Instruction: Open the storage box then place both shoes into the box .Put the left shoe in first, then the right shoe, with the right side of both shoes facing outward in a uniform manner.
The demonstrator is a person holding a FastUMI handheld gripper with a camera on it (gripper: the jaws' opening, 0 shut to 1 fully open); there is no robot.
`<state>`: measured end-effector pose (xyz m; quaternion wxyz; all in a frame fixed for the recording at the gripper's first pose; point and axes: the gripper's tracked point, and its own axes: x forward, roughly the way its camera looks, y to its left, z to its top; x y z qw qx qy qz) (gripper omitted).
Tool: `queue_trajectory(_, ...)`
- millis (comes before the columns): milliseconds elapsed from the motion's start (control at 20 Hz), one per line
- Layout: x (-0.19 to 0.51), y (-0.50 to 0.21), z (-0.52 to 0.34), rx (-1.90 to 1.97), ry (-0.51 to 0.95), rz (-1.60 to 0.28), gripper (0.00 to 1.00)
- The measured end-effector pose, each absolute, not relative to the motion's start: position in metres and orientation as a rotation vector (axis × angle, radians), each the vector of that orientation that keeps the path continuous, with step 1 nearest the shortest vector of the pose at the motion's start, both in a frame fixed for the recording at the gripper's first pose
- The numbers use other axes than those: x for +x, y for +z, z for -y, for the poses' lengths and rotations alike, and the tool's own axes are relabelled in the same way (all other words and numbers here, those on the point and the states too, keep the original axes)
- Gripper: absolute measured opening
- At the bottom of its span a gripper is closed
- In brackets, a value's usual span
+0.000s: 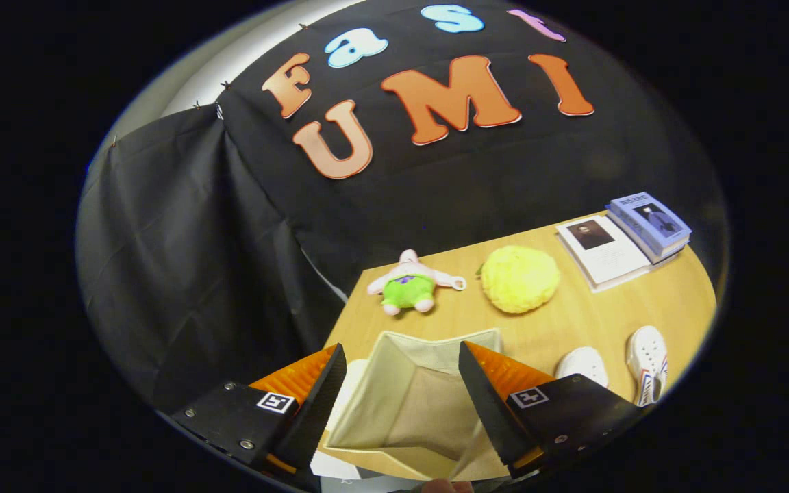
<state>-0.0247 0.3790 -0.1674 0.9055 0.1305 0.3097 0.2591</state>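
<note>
Now my jaws hang spread and empty over the open beige fabric storage box (415, 404) on the wooden worktop (572, 322) — both white shoes (646, 359) sit just beside its right

The gripper camera rides just behind the fingers (340, 383), looking down and forward from close above the open box (411, 404), which lies between them. Beyond, the table (641, 301) stretches toward 1 o'clock, the shoes (648, 363) at 3 o'clock.
</note>
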Motion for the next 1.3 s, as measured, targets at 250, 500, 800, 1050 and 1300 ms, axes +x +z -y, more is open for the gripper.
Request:
queue_trajectory(250,-0.01,-0.205,-0.292,0.125,0.392,-0.631,0.98)
queue_trajectory(500,-0.006,-0.242,-0.231,0.076,0.29,-0.648,0.99)
queue_trajectory(800,-0.011,-0.3,-0.182,0.021,0.244,-0.724,0.99)
queue_trajectory(1050,-0.023,-0.349,-0.159,0.027,0.243,-0.812,0.97)
queue_trajectory(1300,-0.022,-0.39,-0.155,0.035,0.258,-0.891,0.82)
